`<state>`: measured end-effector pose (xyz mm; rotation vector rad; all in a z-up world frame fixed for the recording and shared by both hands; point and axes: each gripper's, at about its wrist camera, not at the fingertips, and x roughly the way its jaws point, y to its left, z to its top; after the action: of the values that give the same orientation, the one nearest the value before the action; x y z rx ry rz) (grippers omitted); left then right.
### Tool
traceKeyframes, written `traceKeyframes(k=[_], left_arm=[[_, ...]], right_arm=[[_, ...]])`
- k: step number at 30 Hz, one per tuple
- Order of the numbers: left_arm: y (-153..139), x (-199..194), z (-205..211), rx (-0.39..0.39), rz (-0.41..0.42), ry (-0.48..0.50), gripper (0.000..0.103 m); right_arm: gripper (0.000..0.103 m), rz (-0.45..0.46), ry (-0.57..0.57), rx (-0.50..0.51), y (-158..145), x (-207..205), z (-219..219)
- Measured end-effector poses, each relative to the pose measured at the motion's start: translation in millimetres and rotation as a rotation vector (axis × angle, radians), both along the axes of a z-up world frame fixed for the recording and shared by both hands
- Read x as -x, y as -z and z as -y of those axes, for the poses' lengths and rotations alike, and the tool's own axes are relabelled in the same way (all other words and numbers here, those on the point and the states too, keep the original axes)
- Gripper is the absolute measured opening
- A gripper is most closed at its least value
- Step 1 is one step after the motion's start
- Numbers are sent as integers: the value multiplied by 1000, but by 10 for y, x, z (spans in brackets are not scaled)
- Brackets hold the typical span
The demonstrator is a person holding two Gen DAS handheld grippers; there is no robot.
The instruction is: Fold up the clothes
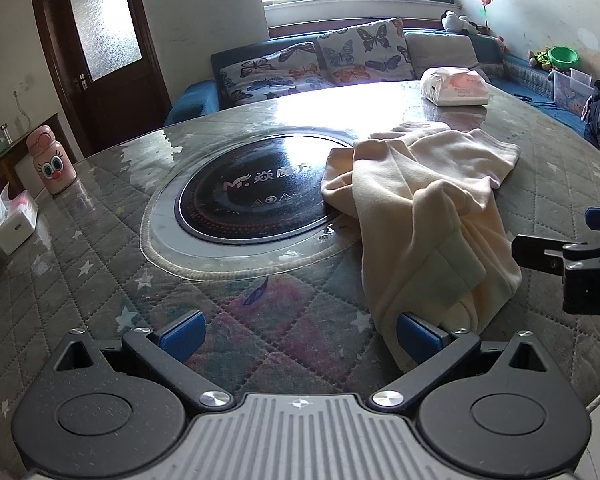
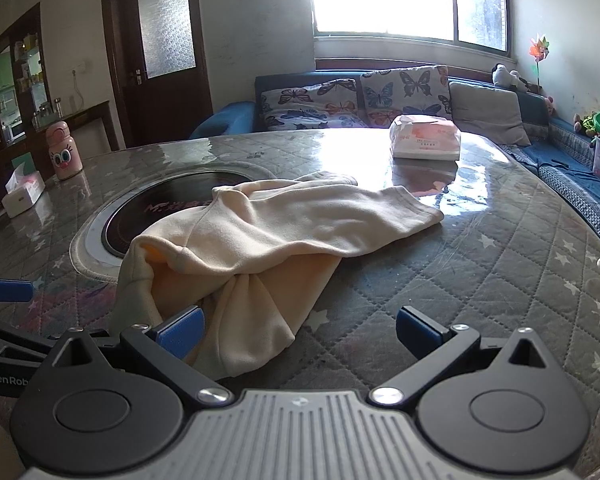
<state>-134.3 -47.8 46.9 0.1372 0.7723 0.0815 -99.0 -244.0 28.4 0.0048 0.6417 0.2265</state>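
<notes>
Box [image 1: 14,226]: white tissue box at the table's far left edge, well left of the hob.
Bottle [image 1: 51,164]: pink, cartoon face, upright, just behind the box and left of the hob.
Table [image 1: 80,240]: round, quilted star cover under clear film.
Hob [image 1: 256,196]: black round plate set in the table's middle, the landmark here.
Left gripper [image 1: 298,332]: jaws wide apart, nothing between them; low over the table in front of the hob, right pad [image 1: 413,330] touching or just beside the garment's near end, hard to tell which.
Garment [image 1: 427,208]: cream, crumpled and unfolded, its left edge lying over the hob's right rim, the rest trailing right and toward the camera.
Pack [image 1: 455,86]: white-pink tissue pack, behind and right of the hob, apart from the garment.
Right gripper [image 2: 298,332]: jaws wide apart, empty; right of the hob, left pad [image 2: 182,330] over the garment's near end.
</notes>
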Motion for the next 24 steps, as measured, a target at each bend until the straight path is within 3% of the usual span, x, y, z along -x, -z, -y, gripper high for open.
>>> traceKeyframes(k=[24], left_arm=[[-78, -90, 62, 10, 12, 52, 103]], right_arm=[[103, -6, 5, -12, -15, -104, 23]])
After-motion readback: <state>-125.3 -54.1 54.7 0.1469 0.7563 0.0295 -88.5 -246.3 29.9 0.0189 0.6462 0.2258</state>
